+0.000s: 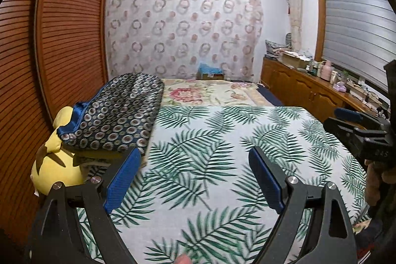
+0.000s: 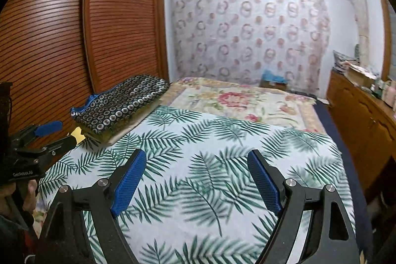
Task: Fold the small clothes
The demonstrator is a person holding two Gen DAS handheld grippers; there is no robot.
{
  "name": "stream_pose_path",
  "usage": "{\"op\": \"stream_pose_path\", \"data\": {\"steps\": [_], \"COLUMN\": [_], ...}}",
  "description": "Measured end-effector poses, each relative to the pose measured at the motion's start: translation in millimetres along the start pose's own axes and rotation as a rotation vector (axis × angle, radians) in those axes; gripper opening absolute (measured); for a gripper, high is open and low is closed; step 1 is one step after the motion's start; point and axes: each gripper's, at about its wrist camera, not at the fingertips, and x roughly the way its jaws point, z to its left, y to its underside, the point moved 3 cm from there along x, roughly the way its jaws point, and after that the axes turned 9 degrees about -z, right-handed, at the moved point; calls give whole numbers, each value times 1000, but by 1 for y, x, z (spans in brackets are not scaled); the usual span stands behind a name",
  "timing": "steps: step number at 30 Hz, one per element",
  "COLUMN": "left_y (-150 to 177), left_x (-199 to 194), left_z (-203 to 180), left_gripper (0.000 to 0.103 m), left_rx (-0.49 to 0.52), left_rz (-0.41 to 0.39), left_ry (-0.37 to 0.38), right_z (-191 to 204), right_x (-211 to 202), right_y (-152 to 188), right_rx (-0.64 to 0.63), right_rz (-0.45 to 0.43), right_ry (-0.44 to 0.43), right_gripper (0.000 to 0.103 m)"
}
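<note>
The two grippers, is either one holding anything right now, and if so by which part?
Nothing is held. The left gripper and the right gripper both stand open above the palm-leaf sheet, with only air between their blue pads.

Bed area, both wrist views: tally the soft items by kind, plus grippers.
Leaf-print cloths: 1
Floral blankets: 1
Dark circle-patterned folded fabrics: 1
Yellow plush toys: 1
Grippers, left gripper and right gripper, both open: 2
Total: 6
</note>
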Motion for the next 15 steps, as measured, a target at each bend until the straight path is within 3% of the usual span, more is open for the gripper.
{"op": "stream_pose_path", "data": {"steps": [15], "left_y": [-46], "left_x": [-27], "left_z": [-36], "left_gripper": [89], "left_rx": [35], "left_rz": [-89], "left_ry": [32], "right_z": [14], "right_x": [-57], "right_y": [-4], "right_rx": [41], "right_rz": [-124], "right_ry": [146], "right_gripper": [85]}}
